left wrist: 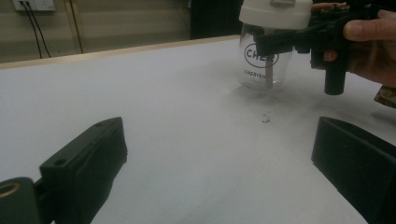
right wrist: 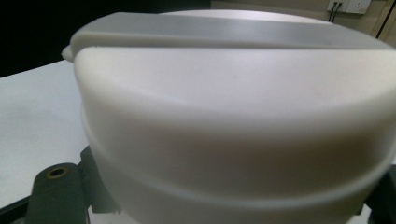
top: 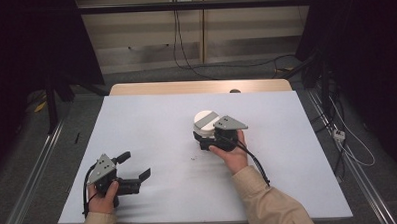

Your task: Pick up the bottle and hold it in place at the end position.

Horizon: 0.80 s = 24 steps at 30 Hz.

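While your right gripper (top: 207,137) pinches jar (left wrist: 263,65) under white lid (right wrist: 233,107), squeeze unevenly and glass slips, tips toward 12 o'clock; left gripper (top: 133,167) spread, empty.

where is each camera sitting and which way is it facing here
High view: fixed above the person's side, looking forward and down on the white table; forearms, hands, left gripper and right gripper show.
Left gripper view: rides the left gripper, low over the table, looking between its open jaws at the clear jar; the right hand shows.
Right gripper view: rides the right gripper, facing the jar's white lid up close.
Shared: all three show the jar.
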Each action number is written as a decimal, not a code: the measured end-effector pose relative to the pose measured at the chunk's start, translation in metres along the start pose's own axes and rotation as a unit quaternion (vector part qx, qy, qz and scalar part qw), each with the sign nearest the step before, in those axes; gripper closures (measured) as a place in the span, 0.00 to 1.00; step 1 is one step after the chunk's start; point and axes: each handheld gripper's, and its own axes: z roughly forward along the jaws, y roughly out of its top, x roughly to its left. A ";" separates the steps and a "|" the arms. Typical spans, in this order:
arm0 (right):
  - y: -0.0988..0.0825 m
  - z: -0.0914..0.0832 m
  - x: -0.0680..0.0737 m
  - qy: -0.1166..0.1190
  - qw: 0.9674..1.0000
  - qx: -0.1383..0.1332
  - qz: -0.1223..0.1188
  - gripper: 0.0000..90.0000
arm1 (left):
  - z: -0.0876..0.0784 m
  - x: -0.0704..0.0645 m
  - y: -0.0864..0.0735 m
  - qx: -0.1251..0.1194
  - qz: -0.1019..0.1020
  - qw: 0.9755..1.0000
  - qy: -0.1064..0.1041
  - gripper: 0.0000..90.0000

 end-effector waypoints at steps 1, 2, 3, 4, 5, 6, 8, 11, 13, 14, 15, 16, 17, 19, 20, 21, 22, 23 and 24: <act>0.000 0.001 0.000 0.000 1.000 0.000 0.000 0.21 | 0.000 0.000 0.000 0.000 0.000 1.000 0.000 0.03; 0.000 0.001 0.000 -0.001 1.000 0.000 0.000 0.21 | 0.000 0.000 0.000 0.001 0.000 1.000 0.000 0.03; -0.001 0.002 -0.001 0.000 1.000 0.000 0.001 0.21 | 0.000 0.000 0.000 0.001 0.001 1.000 0.000 0.03; -0.001 0.002 -0.001 -0.002 1.000 0.001 0.000 0.21 | 0.000 0.000 0.000 0.001 0.000 1.000 0.000 0.03; -0.001 0.003 -0.001 -0.002 1.000 0.001 0.000 0.21 | 0.001 0.000 0.000 0.001 0.000 1.000 0.000 0.03; -0.001 0.003 -0.001 -0.002 1.000 0.002 0.000 0.21 | 0.000 0.000 0.000 0.002 0.001 1.000 0.001 0.03; 0.000 0.005 -0.001 -0.001 1.000 0.002 -0.001 0.21 | 0.001 0.000 0.000 0.002 0.002 1.000 -0.001 0.03; 0.001 0.008 0.000 0.001 1.000 0.002 -0.001 0.21 | 0.001 0.000 0.000 0.002 0.000 1.000 0.000 0.03; 0.001 0.009 0.001 0.002 1.000 0.002 -0.002 0.21 | 0.001 0.000 0.000 0.001 0.002 1.000 0.000 0.03; 0.001 0.010 0.001 0.002 1.000 0.002 -0.002 0.21 | 0.000 0.000 0.000 0.001 0.001 1.000 0.000 0.03; 0.002 0.010 0.001 0.002 1.000 0.001 0.000 0.21 | 0.000 0.000 0.000 0.001 0.002 1.000 -0.001 0.03; 0.002 0.011 0.000 0.001 1.000 0.002 -0.001 0.21 | 0.001 0.000 -0.001 0.001 0.001 1.000 -0.001 0.03; 0.002 0.011 0.000 0.000 1.000 0.002 0.000 0.21 | 0.001 0.000 -0.001 0.001 0.000 1.000 -0.001 0.03; 0.002 0.012 -0.001 0.001 1.000 0.000 0.003 0.21 | 0.001 0.000 -0.001 0.001 -0.001 1.000 -0.001 0.03; 0.002 0.012 -0.002 0.000 1.000 0.000 0.004 0.21 | 0.001 0.000 -0.001 0.001 -0.001 1.000 -0.002 0.03; 0.002 0.013 -0.002 0.000 1.000 0.001 0.003 0.21 | 0.001 0.000 -0.001 0.001 -0.001 1.000 -0.003 0.03; 0.002 0.013 -0.002 0.000 1.000 0.001 0.004 0.21 | 0.001 0.000 -0.001 0.002 -0.001 1.000 -0.003 0.03; 0.001 0.014 -0.002 0.000 1.000 0.001 0.005 0.21 | 0.002 0.000 -0.001 0.002 -0.002 1.000 -0.003 0.03; 0.002 0.015 -0.001 0.000 1.000 0.001 0.005 0.21 | 0.002 0.000 -0.001 0.002 -0.002 1.000 -0.003 0.03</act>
